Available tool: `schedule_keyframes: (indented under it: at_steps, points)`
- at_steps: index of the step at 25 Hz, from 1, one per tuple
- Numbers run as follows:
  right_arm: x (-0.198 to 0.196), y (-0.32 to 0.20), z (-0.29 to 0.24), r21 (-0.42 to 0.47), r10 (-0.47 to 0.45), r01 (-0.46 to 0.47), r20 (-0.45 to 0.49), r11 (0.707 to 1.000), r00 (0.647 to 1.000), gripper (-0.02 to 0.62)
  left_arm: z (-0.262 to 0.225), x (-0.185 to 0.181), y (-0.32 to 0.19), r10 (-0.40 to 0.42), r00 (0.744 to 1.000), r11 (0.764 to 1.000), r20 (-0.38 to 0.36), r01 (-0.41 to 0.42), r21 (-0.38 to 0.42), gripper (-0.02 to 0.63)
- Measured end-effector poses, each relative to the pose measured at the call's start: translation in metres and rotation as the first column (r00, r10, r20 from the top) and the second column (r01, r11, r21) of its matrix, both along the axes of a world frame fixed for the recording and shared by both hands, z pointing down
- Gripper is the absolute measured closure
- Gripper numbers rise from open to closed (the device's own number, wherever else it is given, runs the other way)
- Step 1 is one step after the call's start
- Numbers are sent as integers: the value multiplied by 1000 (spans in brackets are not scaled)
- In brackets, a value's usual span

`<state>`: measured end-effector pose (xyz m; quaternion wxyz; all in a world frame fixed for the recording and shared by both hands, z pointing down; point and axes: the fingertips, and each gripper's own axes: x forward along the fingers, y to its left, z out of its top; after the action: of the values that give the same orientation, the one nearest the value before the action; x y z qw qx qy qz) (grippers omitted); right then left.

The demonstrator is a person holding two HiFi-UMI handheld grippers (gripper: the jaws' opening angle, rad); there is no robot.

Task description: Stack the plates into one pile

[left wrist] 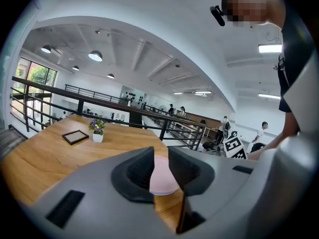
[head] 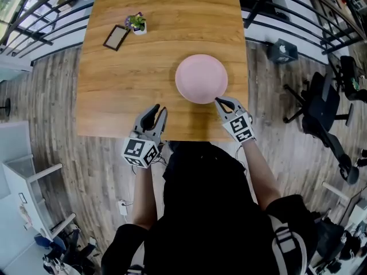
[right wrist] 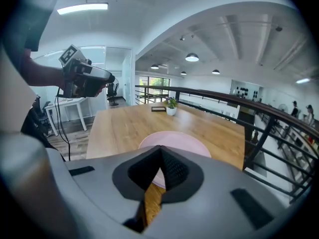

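Note:
A pink plate (head: pixel 201 78) lies right of centre on the wooden table (head: pixel 114 96); whether more plates lie under it I cannot tell. My left gripper (head: pixel 159 110) hovers over the table's near edge, left of and below the plate, its jaws partly apart with nothing between them. Through that gap in the left gripper view (left wrist: pixel 160 156) the plate (left wrist: pixel 162 180) shows farther off. My right gripper (head: pixel 218 101) is shut and empty, its tips just at the plate's near right rim. In the right gripper view (right wrist: pixel 160 151) the plate (right wrist: pixel 174 141) lies right beyond the closed jaws.
A small potted plant (head: pixel 136 23) and a dark picture frame (head: pixel 116 37) stand at the table's far left. A black railing (head: pixel 46 22) runs behind the table. An office chair (head: pixel 321 113) stands on the floor to the right.

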<state>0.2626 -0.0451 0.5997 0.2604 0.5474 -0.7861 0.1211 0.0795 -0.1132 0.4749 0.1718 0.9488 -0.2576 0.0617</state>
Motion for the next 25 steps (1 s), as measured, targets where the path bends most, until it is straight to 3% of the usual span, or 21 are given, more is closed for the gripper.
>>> schedule_keyframes:
  at_steps: [6, 16, 25]
  points:
    - [-3, 4, 1, 6, -1, 0, 14, 1000, 1000, 589, -3, 3, -6, 18, 1000, 1000, -10, -18, 11, 571]
    - [4, -3, -4, 1, 109, -109, 13, 994, 994, 589, 1, 13, -30, 126, 992, 992, -5, -126, -3, 578]
    - [0, -2, -8, -1, 222, -222, 12, 975, 975, 589, -7, 31, -49, 252, 967, 968, -17, -252, 3, 578]
